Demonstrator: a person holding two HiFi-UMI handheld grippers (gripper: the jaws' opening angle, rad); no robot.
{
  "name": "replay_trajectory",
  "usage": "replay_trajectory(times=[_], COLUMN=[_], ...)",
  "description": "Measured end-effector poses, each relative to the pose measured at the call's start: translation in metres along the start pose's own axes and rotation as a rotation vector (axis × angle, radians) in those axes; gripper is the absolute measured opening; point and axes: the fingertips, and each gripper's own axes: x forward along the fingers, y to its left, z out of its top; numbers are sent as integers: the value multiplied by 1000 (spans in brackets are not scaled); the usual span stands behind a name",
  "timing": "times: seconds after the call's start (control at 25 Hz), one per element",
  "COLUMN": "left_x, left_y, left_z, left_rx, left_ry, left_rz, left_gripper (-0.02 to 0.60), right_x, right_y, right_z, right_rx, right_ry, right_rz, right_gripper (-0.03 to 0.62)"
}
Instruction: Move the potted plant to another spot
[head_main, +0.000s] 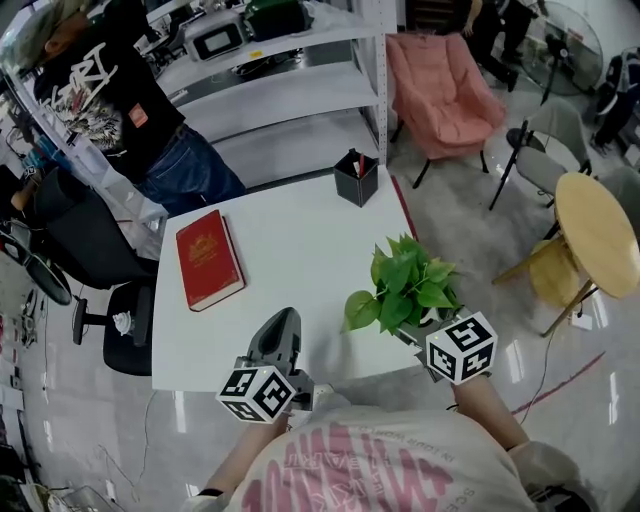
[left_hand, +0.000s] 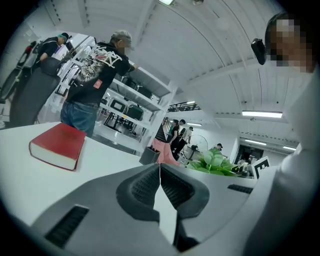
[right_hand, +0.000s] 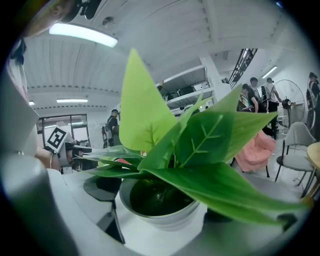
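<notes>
The white table (head_main: 300, 240) is serving as the whole workspace, and most of its top is lying bare, leaving room for a new spot. A red book (head_main: 208, 260) is lying flat toward the table's left side, well apart from the job. The potted plant (head_main: 405, 290) is standing upright at the table's near right corner, its pot seemingly resting on the top and not yet lifted. The right gripper (right_hand: 161, 202) is reaching in low from the table's near edge, under the leaves, so its jaws are bearing on the pot's wall from both sides rather than crushing foliage. The left gripper (left_hand: 160, 172) is idling over the table's near edge, jaws together on nothing, probably out of the way on purpose. A black pen holder (head_main: 356, 180) is sitting at the table's far edge.
</notes>
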Motion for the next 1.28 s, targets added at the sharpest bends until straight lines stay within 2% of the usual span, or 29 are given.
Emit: replay_trajectory(times=[0.32, 0.64, 0.92, 1.28], left_x=[28, 43, 43, 38], left_y=[25, 52, 96, 148], left_z=[37, 73, 92, 101], left_rx=[-10, -10, -44, -85], left_ry=[-6, 10, -4, 25], left_rz=[-38, -95, -107, -146], left_gripper=[25, 25, 25, 25], right_x=[29, 68, 108, 160], right_y=[-9, 3, 23, 61], right_z=[31, 62, 75, 85], right_rx=[24, 26, 15, -3], right_ry=[6, -20, -21, -14], right_rz=[-74, -113, -135, -149], right_gripper=[529, 529, 529, 528])
